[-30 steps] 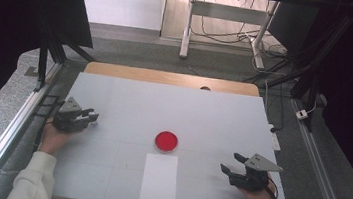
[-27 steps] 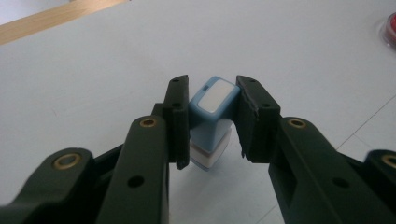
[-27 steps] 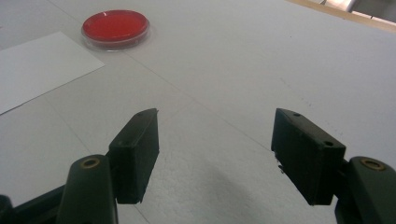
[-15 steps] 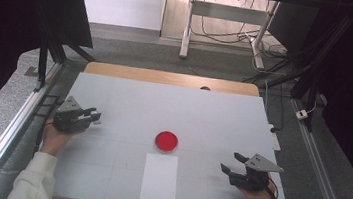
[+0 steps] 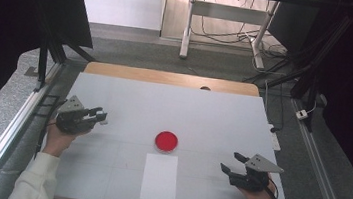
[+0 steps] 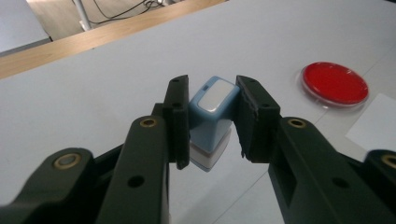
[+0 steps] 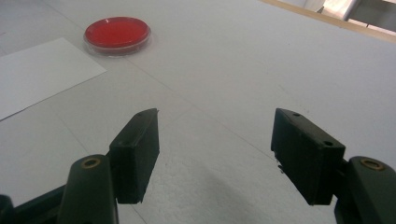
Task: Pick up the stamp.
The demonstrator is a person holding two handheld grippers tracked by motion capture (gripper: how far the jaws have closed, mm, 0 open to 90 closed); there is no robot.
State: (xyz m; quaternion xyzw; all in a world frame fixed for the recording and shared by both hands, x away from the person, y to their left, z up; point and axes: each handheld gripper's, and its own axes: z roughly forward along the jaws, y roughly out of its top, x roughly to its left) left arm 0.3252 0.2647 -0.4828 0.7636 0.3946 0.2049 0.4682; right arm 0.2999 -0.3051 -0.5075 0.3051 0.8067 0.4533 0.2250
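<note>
left gripper (image 6: 212, 116): fingers pinch a small light-blue plastic stamp block (image 6: 211, 122), held just above the white counter (image 5: 128, 104) at its left side | right gripper (image 7: 215, 156): fingers spread wide, nothing between, near right | round red ink pad (image 5: 166, 141): middle, touching far end of white paper sheet (image 5: 160, 177)

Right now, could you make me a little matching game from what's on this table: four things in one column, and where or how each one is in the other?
Things:
1. blue stamp
2. red dish
3. white sheet of paper
4. right gripper

States:
A. lies flat at the table's near edge
B. jaws wide apart, nothing between them
C. clamped between two black jaws
D. sits just beyond the paper's far end

Pairs: 1-C, 2-D, 3-A, 4-B
</note>
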